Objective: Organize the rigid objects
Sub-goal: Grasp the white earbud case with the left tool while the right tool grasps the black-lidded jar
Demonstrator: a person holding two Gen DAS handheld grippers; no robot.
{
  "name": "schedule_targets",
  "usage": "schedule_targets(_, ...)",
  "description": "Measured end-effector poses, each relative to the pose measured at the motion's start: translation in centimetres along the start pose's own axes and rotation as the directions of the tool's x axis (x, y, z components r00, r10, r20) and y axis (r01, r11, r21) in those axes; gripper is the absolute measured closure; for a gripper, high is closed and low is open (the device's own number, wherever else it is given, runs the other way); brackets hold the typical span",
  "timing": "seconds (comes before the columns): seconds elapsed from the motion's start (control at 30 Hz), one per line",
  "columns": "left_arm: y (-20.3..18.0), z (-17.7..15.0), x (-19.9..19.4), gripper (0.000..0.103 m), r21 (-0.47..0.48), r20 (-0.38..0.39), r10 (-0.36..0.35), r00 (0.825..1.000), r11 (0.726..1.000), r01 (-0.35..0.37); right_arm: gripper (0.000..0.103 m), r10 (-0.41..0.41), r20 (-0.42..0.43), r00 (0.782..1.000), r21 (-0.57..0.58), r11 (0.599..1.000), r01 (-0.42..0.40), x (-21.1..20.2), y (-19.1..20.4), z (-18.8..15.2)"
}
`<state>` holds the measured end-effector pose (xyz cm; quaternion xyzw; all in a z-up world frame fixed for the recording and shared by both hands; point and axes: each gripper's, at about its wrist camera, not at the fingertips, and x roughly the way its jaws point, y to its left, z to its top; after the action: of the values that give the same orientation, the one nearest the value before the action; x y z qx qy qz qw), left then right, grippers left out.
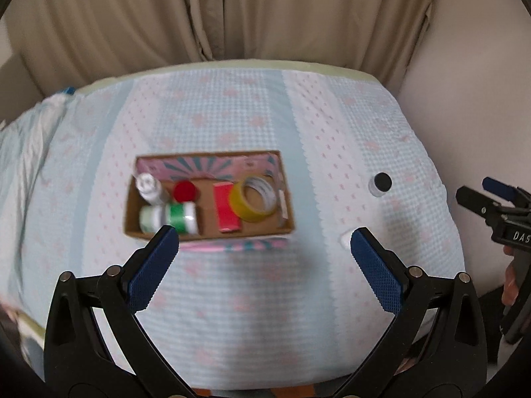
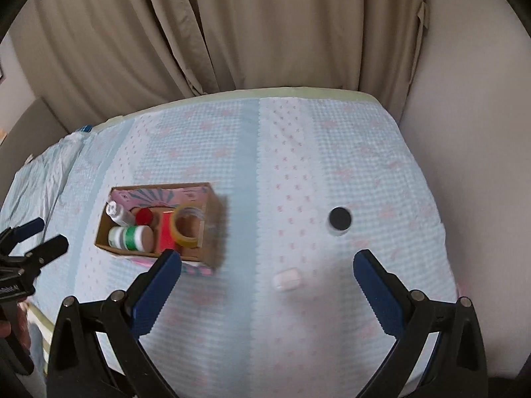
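A cardboard box (image 1: 132,195) (image 2: 212,232) sits on the bed. It holds a white bottle (image 1: 149,187), a red-capped item (image 1: 184,190), a green-banded white jar (image 1: 169,219), a red block (image 1: 225,210) and a yellow tape roll (image 1: 257,200) (image 2: 186,227). A black-lidded small jar (image 1: 381,183) (image 2: 339,219) and a small white oblong (image 2: 287,278) lie loose to the right of the box. My left gripper (image 1: 262,248) is open and empty, near the box's front edge. My right gripper (image 2: 267,272) is open and empty, just in front of the white oblong.
The bed has a pale blue and white quilted cover (image 1: 249,298) (image 2: 298,165) with pink marks. Beige curtains (image 1: 232,16) hang behind it. A wall (image 2: 464,132) runs along the bed's right side. Crumpled cover (image 1: 23,152) lies at the left.
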<state>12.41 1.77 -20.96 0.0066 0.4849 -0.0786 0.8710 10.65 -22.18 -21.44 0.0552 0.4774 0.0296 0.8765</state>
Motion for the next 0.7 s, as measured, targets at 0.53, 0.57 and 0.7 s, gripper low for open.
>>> schedule_targets(0.53, -10.7, -6.4, 11.5, 0.000, -0.261, -0.168, -0.003, 0.986, 0.965, -0.041, 0.000, 0.057, 0.001, 0.998, -0.099, 0.993, -0.057, 7.3, -11.8, 0.7)
schedule_targets(0.57, -11.0, -6.8, 12.6, 0.000, -0.275, -0.176, 0.002, 0.984, 0.960, -0.051, 0.000, 0.057, -0.005, 0.998, -0.095, 0.994, -0.057, 8.1, -12.1, 0.6)
schedule_targets(0.7, -12.8, -8.3, 17.6, 0.000, -0.321, -0.193, 0.029, 0.981, 0.943, -0.091, 0.000, 0.045, -0.044, 0.998, -0.077, 0.996, -0.048, 12.0, -13.1, 0.3)
